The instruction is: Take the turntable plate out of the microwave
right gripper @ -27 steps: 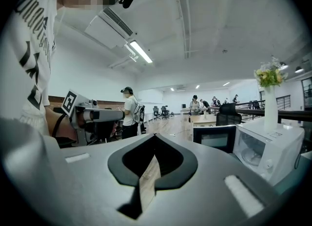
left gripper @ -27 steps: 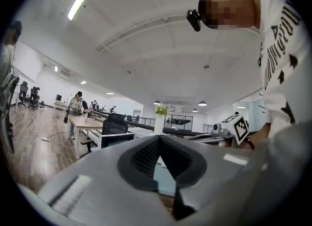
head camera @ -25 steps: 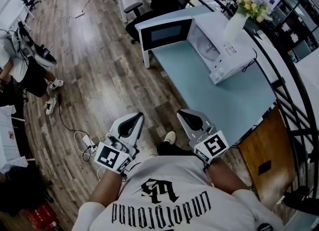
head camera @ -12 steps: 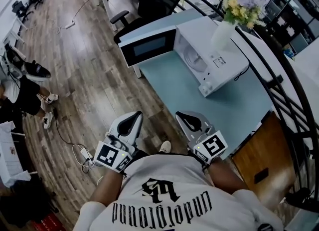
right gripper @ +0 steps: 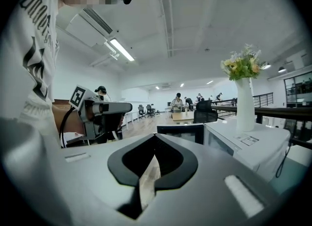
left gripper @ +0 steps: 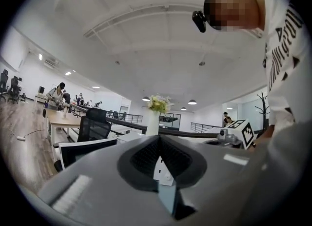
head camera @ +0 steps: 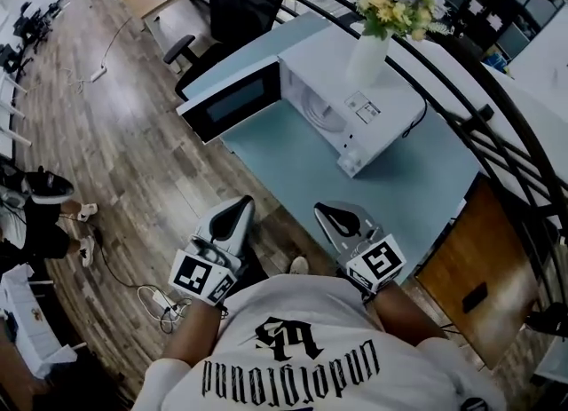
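Observation:
The white microwave point(head camera: 373, 112) stands on the pale blue table point(head camera: 355, 187) with its door point(head camera: 232, 100) swung wide open. Inside the cavity I make out the edge of the glass turntable plate point(head camera: 319, 114). My left gripper point(head camera: 238, 209) and right gripper point(head camera: 327, 212) are held side by side close to my body, short of the table's near edge. Both are shut with nothing between the jaws. In the right gripper view the microwave point(right gripper: 248, 142) lies ahead to the right; in the left gripper view its door point(left gripper: 87, 149) shows at the left.
A white vase of flowers point(head camera: 371, 50) stands on top of the microwave. A black office chair point(head camera: 235, 1) is behind the table. A dark railing point(head camera: 479, 125) runs along the table's far side. A wooden cabinet point(head camera: 470, 267) sits at the right, and cables point(head camera: 151, 298) lie on the wood floor.
The table and microwave have come nearer in the head view and slid down and left. Both grippers stay shut in front of my body.

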The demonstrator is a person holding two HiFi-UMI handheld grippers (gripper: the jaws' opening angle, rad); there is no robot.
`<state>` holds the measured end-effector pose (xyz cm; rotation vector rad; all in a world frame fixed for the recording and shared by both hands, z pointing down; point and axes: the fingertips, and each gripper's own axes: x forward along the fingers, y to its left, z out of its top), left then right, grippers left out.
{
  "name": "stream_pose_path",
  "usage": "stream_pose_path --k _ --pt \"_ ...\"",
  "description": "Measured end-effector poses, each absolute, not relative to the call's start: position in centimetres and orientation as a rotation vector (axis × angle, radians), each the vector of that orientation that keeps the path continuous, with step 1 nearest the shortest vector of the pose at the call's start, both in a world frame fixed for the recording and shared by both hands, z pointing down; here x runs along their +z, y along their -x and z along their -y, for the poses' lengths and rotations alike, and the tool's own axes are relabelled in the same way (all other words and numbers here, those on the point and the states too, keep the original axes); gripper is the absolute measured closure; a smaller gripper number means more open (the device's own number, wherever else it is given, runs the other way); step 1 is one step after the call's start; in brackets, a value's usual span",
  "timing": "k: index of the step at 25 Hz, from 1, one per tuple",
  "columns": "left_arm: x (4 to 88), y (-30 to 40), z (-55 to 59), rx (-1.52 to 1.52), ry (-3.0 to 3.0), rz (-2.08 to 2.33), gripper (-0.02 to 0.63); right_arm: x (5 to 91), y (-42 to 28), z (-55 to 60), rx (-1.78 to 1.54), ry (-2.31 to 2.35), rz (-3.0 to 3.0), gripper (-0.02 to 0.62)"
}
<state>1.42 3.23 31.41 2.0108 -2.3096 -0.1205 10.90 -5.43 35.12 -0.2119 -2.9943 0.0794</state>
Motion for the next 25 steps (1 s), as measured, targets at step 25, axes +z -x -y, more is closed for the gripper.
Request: stream_pose_path --k 25 --pt "30.0 15.9 5.5 -0.142 -2.428 1.847 0.556 34.5 3.0 10.0 0.099 -0.370 2.915 0.592"
